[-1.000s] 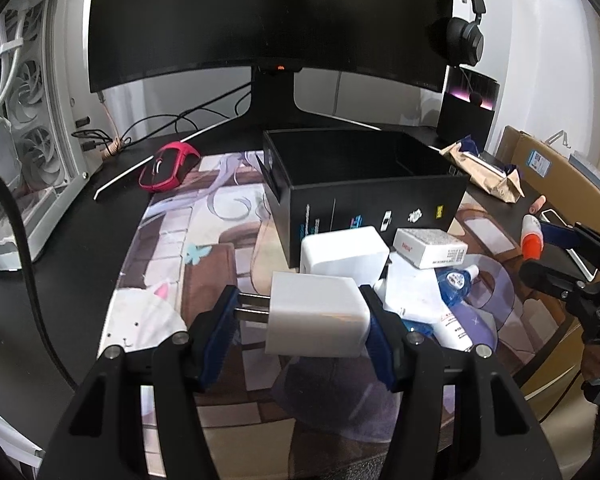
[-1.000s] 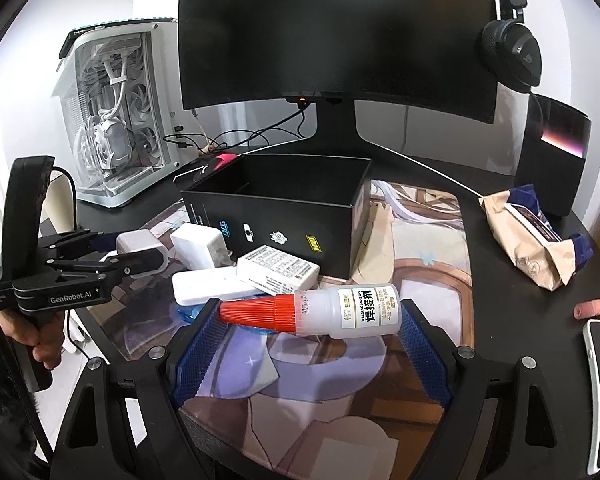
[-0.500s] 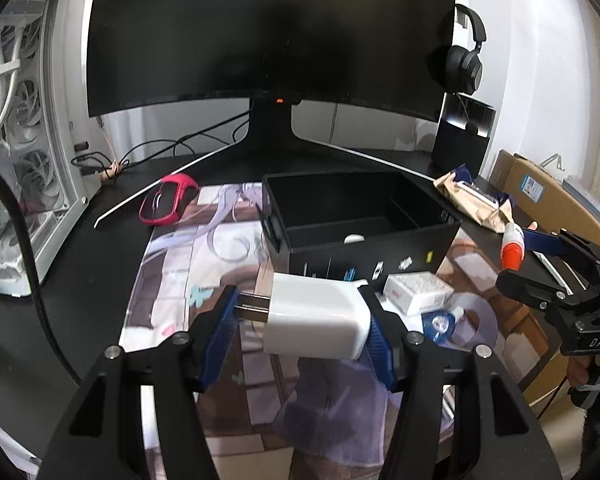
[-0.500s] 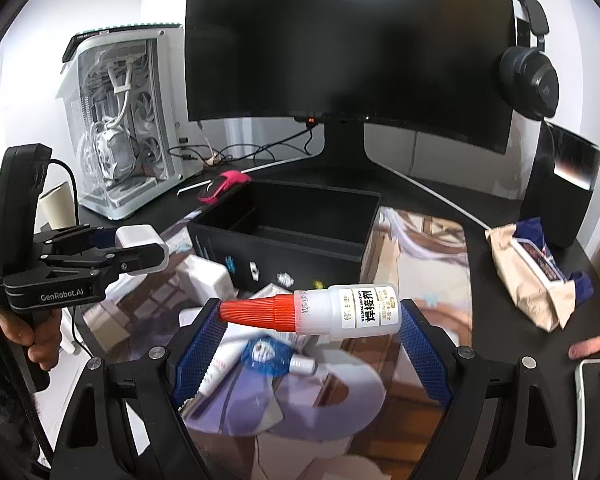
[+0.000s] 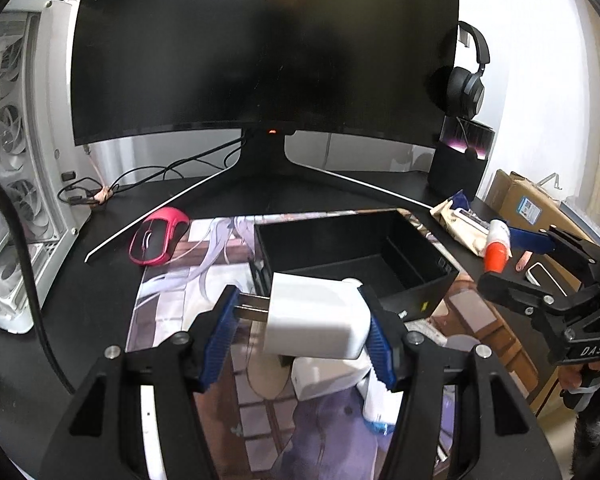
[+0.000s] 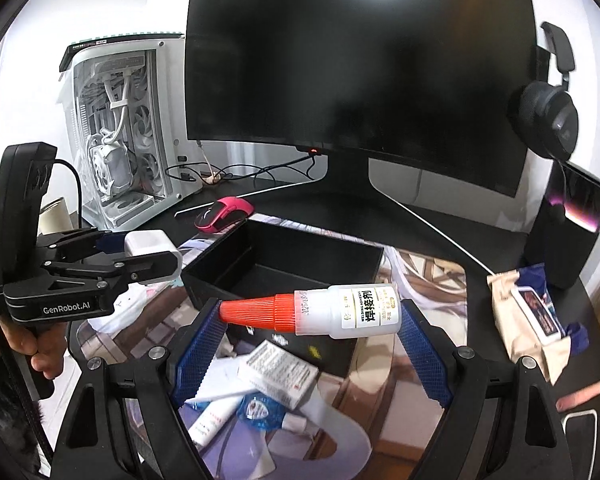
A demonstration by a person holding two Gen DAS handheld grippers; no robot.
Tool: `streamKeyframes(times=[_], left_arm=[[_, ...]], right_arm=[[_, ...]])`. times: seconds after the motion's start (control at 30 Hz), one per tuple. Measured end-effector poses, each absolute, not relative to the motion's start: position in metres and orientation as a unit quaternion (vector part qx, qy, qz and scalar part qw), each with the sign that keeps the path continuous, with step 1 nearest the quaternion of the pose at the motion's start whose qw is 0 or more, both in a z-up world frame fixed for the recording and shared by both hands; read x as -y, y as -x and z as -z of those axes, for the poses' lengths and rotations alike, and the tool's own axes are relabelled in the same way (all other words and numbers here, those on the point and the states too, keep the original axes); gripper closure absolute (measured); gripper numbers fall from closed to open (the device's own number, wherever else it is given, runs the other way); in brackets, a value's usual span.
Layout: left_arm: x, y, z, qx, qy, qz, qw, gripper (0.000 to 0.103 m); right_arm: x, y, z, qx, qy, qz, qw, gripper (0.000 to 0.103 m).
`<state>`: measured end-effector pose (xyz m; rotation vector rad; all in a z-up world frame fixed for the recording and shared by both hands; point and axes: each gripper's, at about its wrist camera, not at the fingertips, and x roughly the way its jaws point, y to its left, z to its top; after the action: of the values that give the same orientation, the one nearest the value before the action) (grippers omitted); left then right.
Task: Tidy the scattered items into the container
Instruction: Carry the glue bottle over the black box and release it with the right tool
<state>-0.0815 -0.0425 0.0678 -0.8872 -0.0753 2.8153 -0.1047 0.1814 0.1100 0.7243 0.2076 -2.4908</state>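
- Right wrist view: the right gripper [image 6: 310,320] is clamped on a white glue bottle [image 6: 348,312] lying crosswise between its blue pads, red nozzle toward the left pad; the label carries Chinese characters and small print too fine to read.
- Left of those tongs in the same view, the left gripper [image 6: 152,256] shows "GenRobot.AI" in white on its black body, with a hand [image 6: 40,354] on its grip.
- Below the bottle lie a small white carton [image 6: 278,374] with red print, a blue blister pack [image 6: 258,408] and a white tube [image 6: 216,416]; their text is unreadable.
- Just beyond the bottle sits the open black box [image 6: 364,258], the container, on a printed desk mat [image 6: 432,280].
- Left wrist view: the left gripper [image 5: 300,320] is closed on a white charger plug [image 5: 316,316], metal prongs against the left pad; the black box [image 5: 440,276] lies right behind it.
- Only this view shows "DAS" on the right gripper [image 5: 512,252], a second white charger [image 5: 320,376] under the held one, and a cardboard carton [image 5: 528,208] with a blue label beyond the right gripper.
- Only the right wrist view shows the glue label and the carton, blister pack and tube clearly.
- Both views show the pink mouse [image 5: 158,236] to the far left of the box.
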Motion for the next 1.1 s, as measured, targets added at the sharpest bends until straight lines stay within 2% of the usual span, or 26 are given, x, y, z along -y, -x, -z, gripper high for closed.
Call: streamKeyframes(times=[0.63,1.1], left_arm=[[0.030,0.125,-0.086,0.029,0.293,-0.949,0.112,0.045],[0.025,0.143,-0.087,0.020,0.302,-0.947,0.107,0.045]], right_arm=[[-0.157,0.164,-0.114,-0.086,-0.284,0.917,0.268,0.016],[-0.147,0.196,-0.092,-0.097,-0.315,0.906,0.267,0.016]])
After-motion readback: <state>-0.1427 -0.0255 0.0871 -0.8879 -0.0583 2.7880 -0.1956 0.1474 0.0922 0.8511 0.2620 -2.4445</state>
